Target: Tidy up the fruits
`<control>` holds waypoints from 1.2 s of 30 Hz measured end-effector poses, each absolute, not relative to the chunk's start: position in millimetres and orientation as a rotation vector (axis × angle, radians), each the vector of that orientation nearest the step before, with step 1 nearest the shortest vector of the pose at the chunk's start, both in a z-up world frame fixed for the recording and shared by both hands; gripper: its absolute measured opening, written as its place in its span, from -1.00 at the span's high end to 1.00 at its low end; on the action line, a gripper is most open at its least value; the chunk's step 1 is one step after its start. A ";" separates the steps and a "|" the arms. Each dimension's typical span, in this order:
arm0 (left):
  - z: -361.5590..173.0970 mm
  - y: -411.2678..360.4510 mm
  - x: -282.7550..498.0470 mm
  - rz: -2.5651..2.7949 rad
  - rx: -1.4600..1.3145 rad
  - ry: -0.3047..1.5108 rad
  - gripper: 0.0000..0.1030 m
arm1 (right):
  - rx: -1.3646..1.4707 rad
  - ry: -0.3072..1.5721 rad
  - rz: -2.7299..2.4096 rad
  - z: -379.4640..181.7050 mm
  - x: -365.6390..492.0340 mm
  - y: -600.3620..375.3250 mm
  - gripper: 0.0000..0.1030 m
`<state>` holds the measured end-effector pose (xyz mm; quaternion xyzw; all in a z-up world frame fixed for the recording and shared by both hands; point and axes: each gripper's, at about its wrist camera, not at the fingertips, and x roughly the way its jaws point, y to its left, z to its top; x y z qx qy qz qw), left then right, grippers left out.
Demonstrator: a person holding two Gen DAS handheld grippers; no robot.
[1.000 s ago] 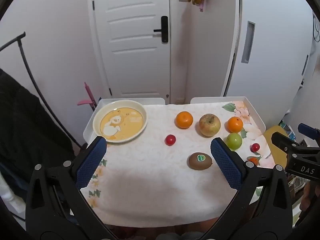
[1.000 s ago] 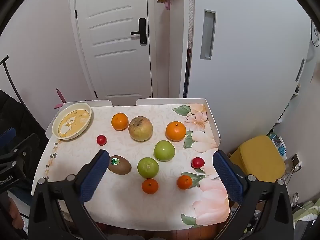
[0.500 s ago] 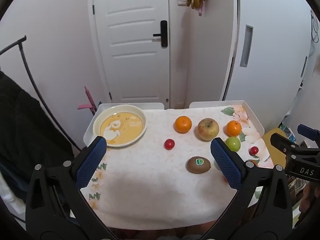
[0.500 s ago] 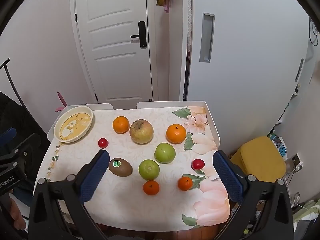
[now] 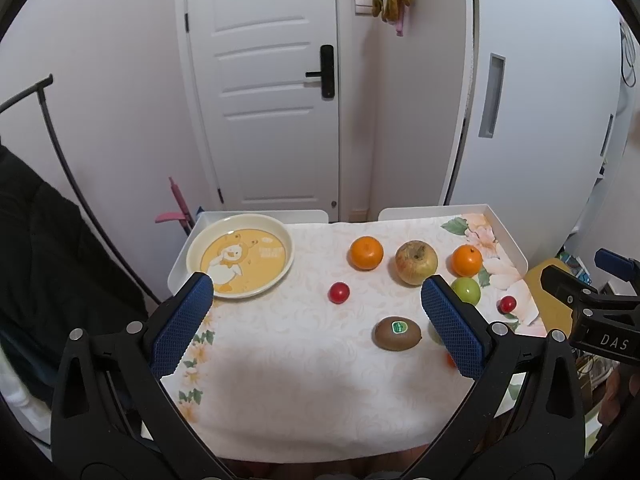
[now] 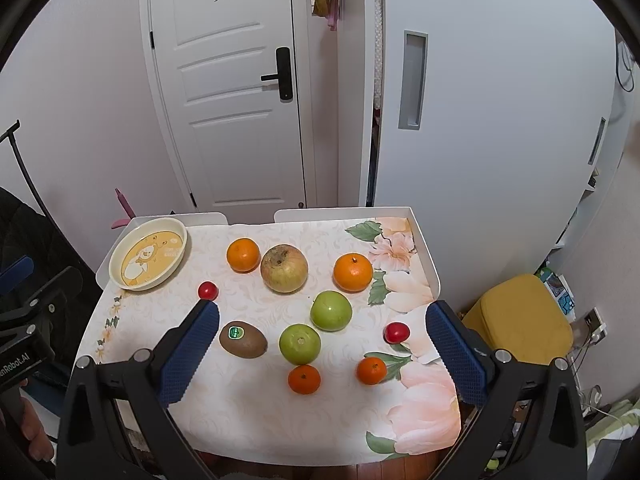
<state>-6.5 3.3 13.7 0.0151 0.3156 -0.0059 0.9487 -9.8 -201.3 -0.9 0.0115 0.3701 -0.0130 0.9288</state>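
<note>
Both grippers, left gripper (image 5: 318, 318) and right gripper (image 6: 322, 346), hover with jaws wide apart, holding nothing. Plate (image 6: 116, 276) sits at the table's (image 6: 280, 432) far-left corner. Oranges (image 6: 243, 255), apples (image 6: 331, 310), kiwi (image 6: 243, 339), tomatoes (image 6: 396, 332) lie scattered mid-table toward the right edge.

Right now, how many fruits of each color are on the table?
Orange: 4
Green: 2
Red: 2
Brown kiwi: 1
Yellowish-brown apple: 1
Total: 10
</note>
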 end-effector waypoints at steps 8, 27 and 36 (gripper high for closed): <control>16.5 3.4 -6.3 -0.010 0.033 0.639 -1.00 | 0.026 0.754 -0.025 -1.1 -10.6 -200.8 -1.00; 16.9 -0.1 -7.6 -0.028 0.036 0.631 -1.00 | 0.034 0.747 -0.022 0.3 -12.5 -200.5 -1.00; 15.9 -1.7 -6.3 -0.030 0.037 0.631 -1.00 | 0.034 0.745 -0.022 0.0 -12.5 -200.6 -1.00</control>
